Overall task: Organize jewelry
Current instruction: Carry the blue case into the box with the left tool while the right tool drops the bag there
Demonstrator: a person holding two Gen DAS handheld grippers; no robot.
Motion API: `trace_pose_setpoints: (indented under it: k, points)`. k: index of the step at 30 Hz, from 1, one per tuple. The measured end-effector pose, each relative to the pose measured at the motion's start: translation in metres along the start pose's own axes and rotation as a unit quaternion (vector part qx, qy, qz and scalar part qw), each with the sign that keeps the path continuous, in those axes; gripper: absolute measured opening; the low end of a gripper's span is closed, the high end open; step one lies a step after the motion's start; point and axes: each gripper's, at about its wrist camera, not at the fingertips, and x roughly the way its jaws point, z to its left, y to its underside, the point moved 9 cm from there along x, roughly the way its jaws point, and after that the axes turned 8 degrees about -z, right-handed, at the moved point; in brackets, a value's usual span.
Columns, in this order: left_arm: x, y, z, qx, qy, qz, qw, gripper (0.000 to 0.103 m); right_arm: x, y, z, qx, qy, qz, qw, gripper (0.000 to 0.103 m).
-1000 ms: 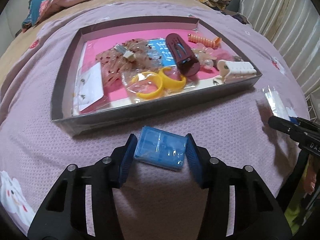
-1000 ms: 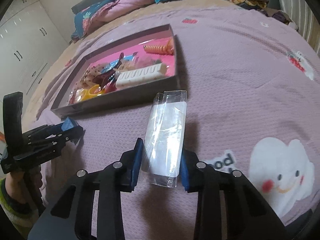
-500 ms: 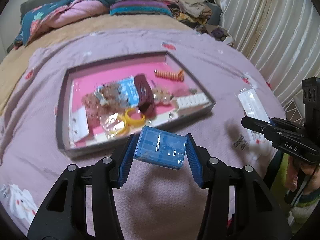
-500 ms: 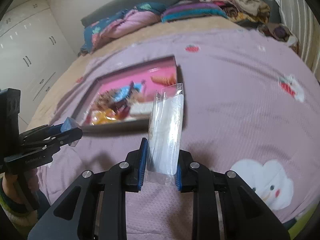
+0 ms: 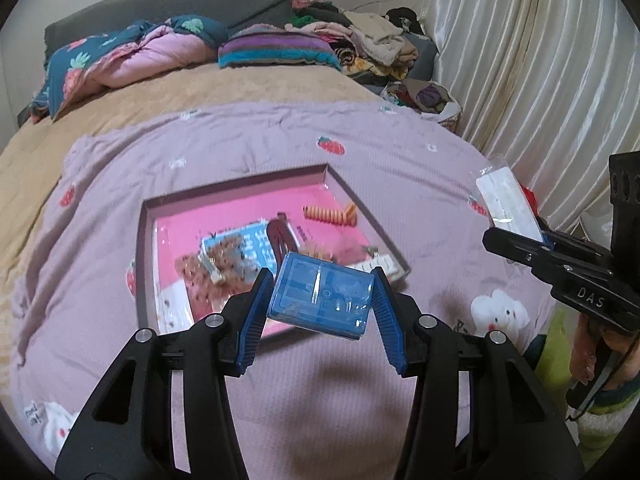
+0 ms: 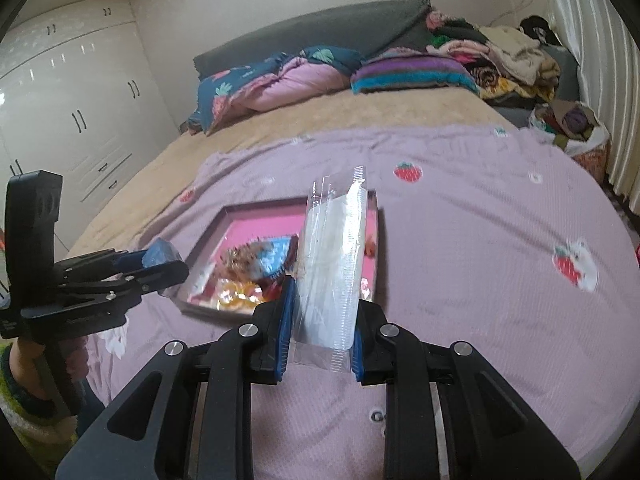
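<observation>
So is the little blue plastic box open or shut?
Shut. The blue plastic box shows no gap at its lid, clamped between the left claw's pads above the bedspread.

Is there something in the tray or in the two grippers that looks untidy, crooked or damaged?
Nothing looks damaged. The tray holds a jumbled pile: packets, hair clips and an orange coil overlap at its middle. The blue plastic box sits tilted in the left hand-held gripper. The clear packet stands upright in the right hand-held gripper.
</observation>
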Motion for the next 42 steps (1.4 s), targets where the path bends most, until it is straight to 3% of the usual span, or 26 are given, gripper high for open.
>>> trace_pose_setpoints:
  k: [11,20,29,42]
  points:
    - [0.006,-0.032,0.022,-0.016,-0.012,-0.018,0.9996,0.041,0.018,-0.038,0.01,-0.021,-0.01,-0.016,1.0,0.023]
    - [0.031,-0.042,0.05,-0.038,-0.025,-0.015,0.9988,0.041,0.054,-0.045,0.008,-0.024,-0.005,-0.002,1.0,0.023]
    - [0.064,-0.029,0.075,-0.051,-0.036,0.008,0.998,0.041,0.093,-0.034,0.002,-0.025,0.001,0.025,0.999,0.023]
    - [0.098,0.006,0.085,-0.058,-0.031,0.053,0.9964,0.041,0.146,0.013,-0.003,-0.024,0.005,0.091,0.996,0.023]
